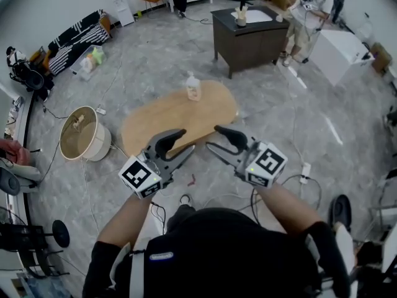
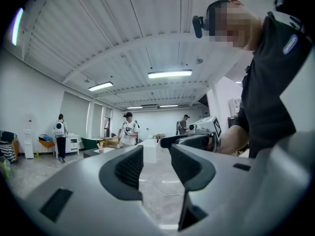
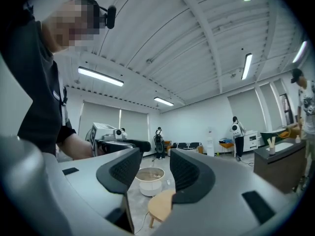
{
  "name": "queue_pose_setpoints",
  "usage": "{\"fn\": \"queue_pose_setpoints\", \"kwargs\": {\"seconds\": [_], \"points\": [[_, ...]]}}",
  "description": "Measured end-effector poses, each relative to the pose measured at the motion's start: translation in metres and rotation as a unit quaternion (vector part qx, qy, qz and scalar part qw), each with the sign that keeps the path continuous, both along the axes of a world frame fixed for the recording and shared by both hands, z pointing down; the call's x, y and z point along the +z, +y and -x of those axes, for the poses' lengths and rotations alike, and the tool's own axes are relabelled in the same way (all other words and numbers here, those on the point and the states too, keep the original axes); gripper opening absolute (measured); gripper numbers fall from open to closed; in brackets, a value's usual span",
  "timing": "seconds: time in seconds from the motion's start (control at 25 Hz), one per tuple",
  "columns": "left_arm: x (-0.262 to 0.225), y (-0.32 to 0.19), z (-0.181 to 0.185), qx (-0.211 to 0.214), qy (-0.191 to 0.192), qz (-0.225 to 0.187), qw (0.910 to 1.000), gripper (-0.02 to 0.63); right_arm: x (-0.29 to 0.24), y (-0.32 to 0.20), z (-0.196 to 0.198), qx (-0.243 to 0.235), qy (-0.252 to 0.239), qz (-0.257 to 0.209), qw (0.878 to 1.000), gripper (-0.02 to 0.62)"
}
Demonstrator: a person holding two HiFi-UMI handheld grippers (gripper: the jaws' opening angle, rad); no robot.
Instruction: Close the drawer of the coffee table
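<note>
My left gripper (image 1: pixel 184 140) and right gripper (image 1: pixel 214 138) hang open and empty, over the coffee table (image 1: pixel 167 117).
A bottle (image 1: pixel 193 87) stands on its far end and a round tub (image 1: pixel 84 134) sits on the floor beside it; I can't make out the drawer.

no legible text, shirt patch (image 1: pixel 160 256) lettering too small to read

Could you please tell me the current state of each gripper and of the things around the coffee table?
Left gripper: open, empty, held in the air.
Right gripper: open, empty, held in the air.
Coffee table: upright; no drawer shows in any view.
Bottle: upright on the table.
White bucket: upright on the floor, uncovered.
</note>
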State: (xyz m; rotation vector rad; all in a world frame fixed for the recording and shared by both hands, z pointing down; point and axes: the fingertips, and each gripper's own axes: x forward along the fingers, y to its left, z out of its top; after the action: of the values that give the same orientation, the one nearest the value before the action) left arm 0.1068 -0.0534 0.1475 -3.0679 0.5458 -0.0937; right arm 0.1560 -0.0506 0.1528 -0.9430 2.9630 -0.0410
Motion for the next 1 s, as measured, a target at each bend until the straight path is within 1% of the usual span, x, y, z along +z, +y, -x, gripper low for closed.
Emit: {"fn": "queue_pose_setpoints", "kwargs": {"seconds": [0.08,0.16,0.24,0.44,0.56,0.68,0.8,0.88,1.0], "points": [[-0.005,0.004,-0.004,0.023,0.014,0.01,0.9996,0.158,-0.006,0.005,-0.002,-0.004,0.0,-0.004,1.0,0.189],[-0.001,0.003,-0.001,0.04,0.018,0.025,0.9987,0.158,-0.008,0.009,-0.004,0.002,0.006,-0.008,1.0,0.175],[0.0,0.001,0.002,0.056,0.02,0.032,0.9977,0.158,-0.009,0.01,-0.007,0.018,0.014,-0.01,1.0,0.143],[-0.003,-0.006,0.001,0.079,0.016,0.028,0.9964,0.157,-0.017,0.002,-0.01,0.077,0.004,-0.012,0.997,0.126],[-0.008,-0.015,-0.007,0.083,0.029,0.03,0.9956,0.156,-0.019,-0.004,0.002,0.094,0.007,-0.014,0.995,0.108],[-0.001,-0.025,-0.011,0.084,0.024,0.03,0.9957,0.156,-0.022,-0.009,0.013,0.113,0.018,-0.023,0.993,0.097],[-0.003,-0.034,-0.011,0.071,0.029,0.024,0.9967,0.156,-0.026,-0.016,0.015,0.147,0.027,-0.036,0.988,0.084],[-0.007,-0.044,-0.011,0.059,0.037,0.016,0.9975,0.155,-0.028,-0.025,0.013,0.167,0.027,-0.036,0.985,0.078],[-0.01,-0.06,-0.016,0.05,0.047,0.014,0.9976,0.155,-0.027,-0.038,0.007,0.185,0.032,-0.036,0.982,0.075]]}}
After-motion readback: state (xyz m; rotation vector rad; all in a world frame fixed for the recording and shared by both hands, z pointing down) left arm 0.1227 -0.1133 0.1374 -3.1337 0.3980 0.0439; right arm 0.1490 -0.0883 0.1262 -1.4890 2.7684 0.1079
